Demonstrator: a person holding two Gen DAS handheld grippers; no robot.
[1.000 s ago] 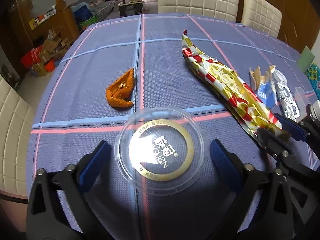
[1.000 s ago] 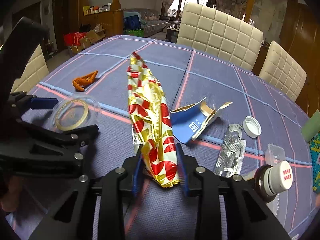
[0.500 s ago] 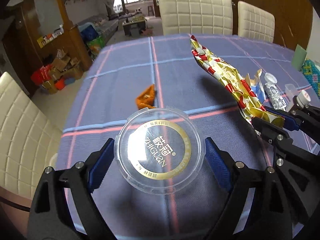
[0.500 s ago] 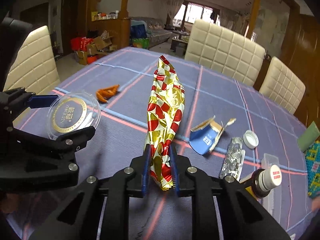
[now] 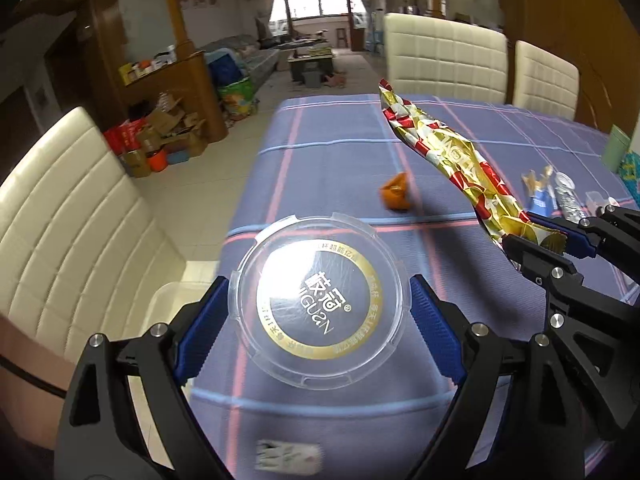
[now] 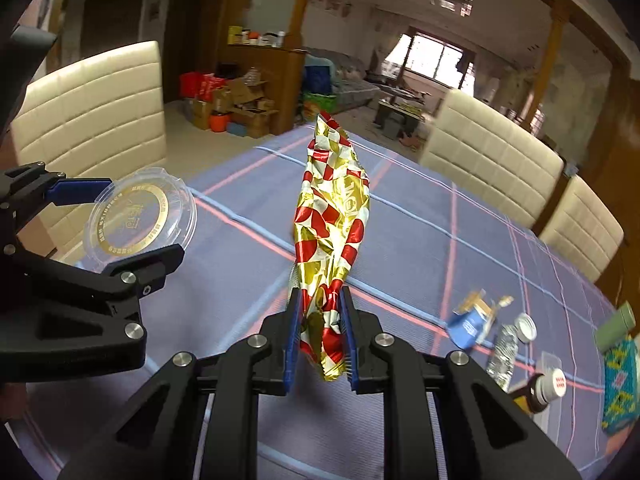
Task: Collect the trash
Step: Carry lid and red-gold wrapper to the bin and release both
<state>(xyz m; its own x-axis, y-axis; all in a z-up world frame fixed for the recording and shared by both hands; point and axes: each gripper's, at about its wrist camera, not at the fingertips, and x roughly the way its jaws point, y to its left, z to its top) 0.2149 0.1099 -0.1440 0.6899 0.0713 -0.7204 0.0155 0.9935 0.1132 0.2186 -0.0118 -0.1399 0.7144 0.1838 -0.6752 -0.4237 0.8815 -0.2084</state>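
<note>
Clear plastic lid [image 5: 318, 306], edge-gripped between wide left fingers [image 5: 200, 332] above counter [image 5: 344, 160], may pop free; right fingers [image 6: 294, 330] pinch foil wrapper [image 6: 332, 224], pointing 12 o'clock, tail may slip.

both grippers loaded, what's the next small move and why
Probably carry both off the table toward a bin, though none is in view. The left hand-held gripper grips the clear lid and the right hand-held gripper pinches the foil wrapper, both lifted clear of the tablecloth.
</note>
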